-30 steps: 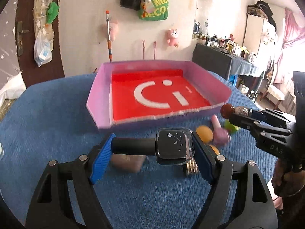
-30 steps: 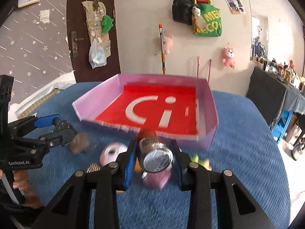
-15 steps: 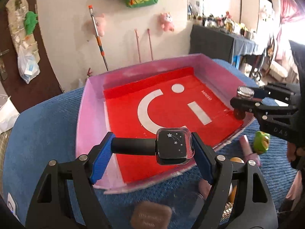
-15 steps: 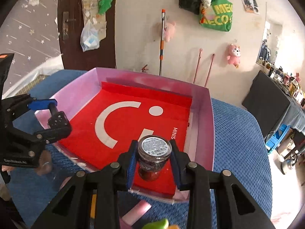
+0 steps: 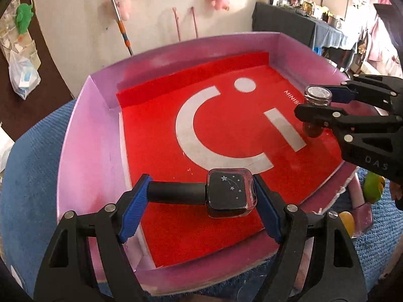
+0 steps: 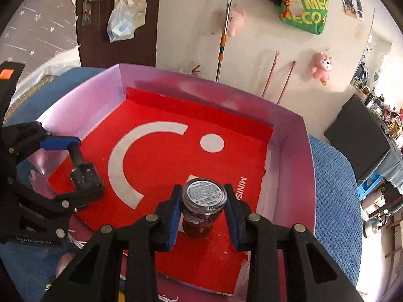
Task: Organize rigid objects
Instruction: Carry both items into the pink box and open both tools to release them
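On the left, the left gripper (image 5: 199,198) pinches a square nail polish bottle (image 5: 230,192) lengthwise, one blue pad against the tip of its black cap and the other against the glass base, so the bottle lies sideways between the fingers above the near-left part of the pink tray (image 5: 85,156). That end-to-end hold looks the riskier one: the contact at each end is small, and if the fingers spread while the bottle hangs above the red floor it would likely drop on its side and roll or skid toward the wall. Whether it touches the floor cannot be told from either view. Further right, the right gripper (image 6: 202,205) is closed on a small round jar (image 6: 203,196), its pads pressing the neck just below the labelled lid, with the darker body hanging beneath, over the near-right part of the red liner close to the printed lettering. Here the danger would be a tilted release, tipping the jar against the side wall just beside it. Outside the tray's near-right edge, a green toy (image 5: 374,187) and a pink bottle (image 5: 362,216) wait on the blue cloth (image 5: 32,201), so the sorting seems only partly done.
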`<state>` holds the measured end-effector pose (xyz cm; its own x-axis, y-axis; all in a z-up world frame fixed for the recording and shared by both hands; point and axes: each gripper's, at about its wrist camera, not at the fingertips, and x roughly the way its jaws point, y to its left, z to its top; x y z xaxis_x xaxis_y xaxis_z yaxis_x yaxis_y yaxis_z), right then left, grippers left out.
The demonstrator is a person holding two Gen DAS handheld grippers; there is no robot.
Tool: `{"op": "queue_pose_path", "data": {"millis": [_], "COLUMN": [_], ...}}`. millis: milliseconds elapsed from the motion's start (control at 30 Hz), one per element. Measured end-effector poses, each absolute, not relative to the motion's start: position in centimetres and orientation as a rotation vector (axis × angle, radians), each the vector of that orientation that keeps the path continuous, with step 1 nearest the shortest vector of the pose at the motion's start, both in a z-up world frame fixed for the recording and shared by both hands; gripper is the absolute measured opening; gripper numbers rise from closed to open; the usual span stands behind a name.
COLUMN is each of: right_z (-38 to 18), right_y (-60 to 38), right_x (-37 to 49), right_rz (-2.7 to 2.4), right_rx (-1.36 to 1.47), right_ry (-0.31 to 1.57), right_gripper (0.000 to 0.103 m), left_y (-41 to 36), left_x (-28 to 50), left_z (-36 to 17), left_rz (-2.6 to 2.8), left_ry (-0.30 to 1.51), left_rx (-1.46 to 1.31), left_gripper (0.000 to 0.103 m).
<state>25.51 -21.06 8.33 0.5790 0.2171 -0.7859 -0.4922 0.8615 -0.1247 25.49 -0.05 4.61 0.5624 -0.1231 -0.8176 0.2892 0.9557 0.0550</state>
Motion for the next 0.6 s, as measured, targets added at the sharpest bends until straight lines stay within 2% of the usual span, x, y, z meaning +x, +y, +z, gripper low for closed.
{"op": "queue_pose_path", "data": {"millis": [600], "right_z": [8.1], "right_y": [-23.0], "right_x": [22.9], "right_rz": [0.465], "right_rx": [-0.404], "right_ry": [0.939], "right_gripper": [0.033], "left_y": [0.4], "left_x": [26.1], "left_z": [4.1], "left_rz": [-0.266], "left_ry": [0.981], "left_rx": [0.198], "left_gripper": [0.077]}}
